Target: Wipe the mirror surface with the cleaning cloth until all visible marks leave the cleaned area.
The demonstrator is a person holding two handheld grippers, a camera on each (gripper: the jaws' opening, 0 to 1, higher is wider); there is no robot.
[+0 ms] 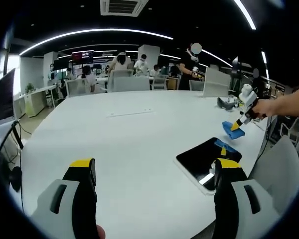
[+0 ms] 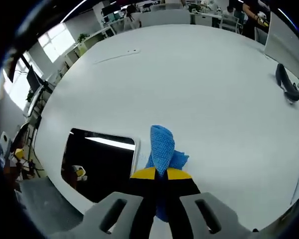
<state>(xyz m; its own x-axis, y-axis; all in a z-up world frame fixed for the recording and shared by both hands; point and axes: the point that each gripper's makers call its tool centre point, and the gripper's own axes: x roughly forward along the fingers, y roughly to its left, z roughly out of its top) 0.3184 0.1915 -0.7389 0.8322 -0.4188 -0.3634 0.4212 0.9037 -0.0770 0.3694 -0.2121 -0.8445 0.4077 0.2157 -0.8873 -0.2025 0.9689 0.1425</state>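
Right gripper (image 2: 162, 174) clamped on cloth (image 2: 163, 147), mirror (image 2: 97, 162) flat near table (image 2: 189, 79) edge.
Cloth bunched, sticks out forward past the yellow tips, held just off the mirror's right side, above the tabletop. Mirror is a dark rounded rectangle, long axis roughly along the near table edge; reflects a ceiling light strip. Left gripper (image 1: 152, 172) jaws wide apart, nothing between them, mirror (image 1: 207, 162) by its right jaw. Chairs, people at far side.

Desk (image 1: 139, 149) broad, bare across middle and far side: free passage. Mirror (image 2: 97, 162) flat near desk edge, no barrier. Dark headset-like object (image 2: 287, 84) at far right edge. Chair back (image 1: 276, 167) beside mirror corner.
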